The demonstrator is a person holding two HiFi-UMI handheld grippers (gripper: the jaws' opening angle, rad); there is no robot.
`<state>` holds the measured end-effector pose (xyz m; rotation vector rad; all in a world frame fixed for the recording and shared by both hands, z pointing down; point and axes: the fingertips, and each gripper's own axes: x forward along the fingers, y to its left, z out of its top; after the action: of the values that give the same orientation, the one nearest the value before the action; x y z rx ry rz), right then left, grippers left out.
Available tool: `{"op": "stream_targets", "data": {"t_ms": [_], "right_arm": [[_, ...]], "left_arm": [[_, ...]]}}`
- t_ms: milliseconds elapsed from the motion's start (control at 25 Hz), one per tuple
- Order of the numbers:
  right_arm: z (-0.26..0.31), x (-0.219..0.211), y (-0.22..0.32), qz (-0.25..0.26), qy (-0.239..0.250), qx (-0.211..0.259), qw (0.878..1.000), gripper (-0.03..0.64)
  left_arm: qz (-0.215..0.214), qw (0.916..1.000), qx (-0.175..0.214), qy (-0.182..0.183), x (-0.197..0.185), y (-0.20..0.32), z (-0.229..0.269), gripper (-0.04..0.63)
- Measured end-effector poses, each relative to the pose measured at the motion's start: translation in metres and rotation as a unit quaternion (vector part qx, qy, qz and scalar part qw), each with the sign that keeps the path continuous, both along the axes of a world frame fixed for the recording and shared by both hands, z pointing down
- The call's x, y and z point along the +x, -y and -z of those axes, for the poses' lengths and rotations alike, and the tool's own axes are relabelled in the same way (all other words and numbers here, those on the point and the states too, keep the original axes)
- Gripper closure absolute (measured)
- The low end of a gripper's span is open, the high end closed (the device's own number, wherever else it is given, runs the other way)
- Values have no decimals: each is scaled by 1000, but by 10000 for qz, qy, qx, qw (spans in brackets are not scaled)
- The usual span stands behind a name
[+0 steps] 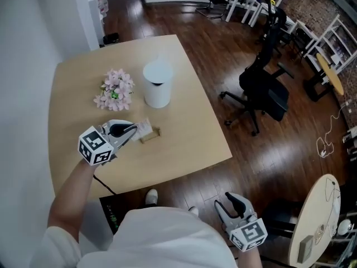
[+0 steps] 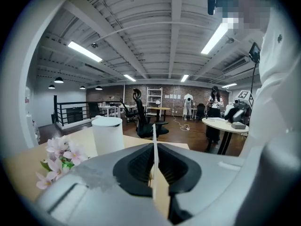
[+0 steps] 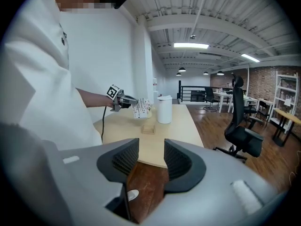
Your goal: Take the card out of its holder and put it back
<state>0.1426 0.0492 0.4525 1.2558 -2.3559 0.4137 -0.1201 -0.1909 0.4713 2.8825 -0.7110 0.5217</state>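
Observation:
My left gripper (image 1: 133,130) is shut on a white printed card (image 1: 144,128) and holds it just above the table, over the small wooden holder (image 1: 149,135). In the left gripper view the card (image 2: 154,168) stands edge-on, pinched between the black pads. From the right gripper view the card (image 3: 138,108) hangs above and to the left of the holder (image 3: 148,128). My right gripper (image 1: 224,204) is open and holds nothing; it hangs off the table's near edge, above the wooden floor, beside the person's body.
A white cylindrical bin (image 1: 157,84) and a bunch of pink flowers (image 1: 115,89) stand on the light wooden table (image 1: 83,77) behind the holder. A black office chair (image 1: 262,91) stands on the floor to the right. A round table (image 1: 318,216) sits at the lower right.

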Motion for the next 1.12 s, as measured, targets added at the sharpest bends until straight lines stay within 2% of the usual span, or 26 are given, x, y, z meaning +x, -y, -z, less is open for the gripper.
{"op": "stream_targets", "data": {"t_ms": [400, 1120], "right_arm": [[-2, -17, -3, -611, -90, -163, 9980, 446], [-6, -11, 8, -749, -145, -277, 9967, 446]], "left_arm": [[-339, 9989, -310, -67, 16, 37, -37, 580], [-308, 9981, -537, -33, 26, 52, -66, 580]]}}
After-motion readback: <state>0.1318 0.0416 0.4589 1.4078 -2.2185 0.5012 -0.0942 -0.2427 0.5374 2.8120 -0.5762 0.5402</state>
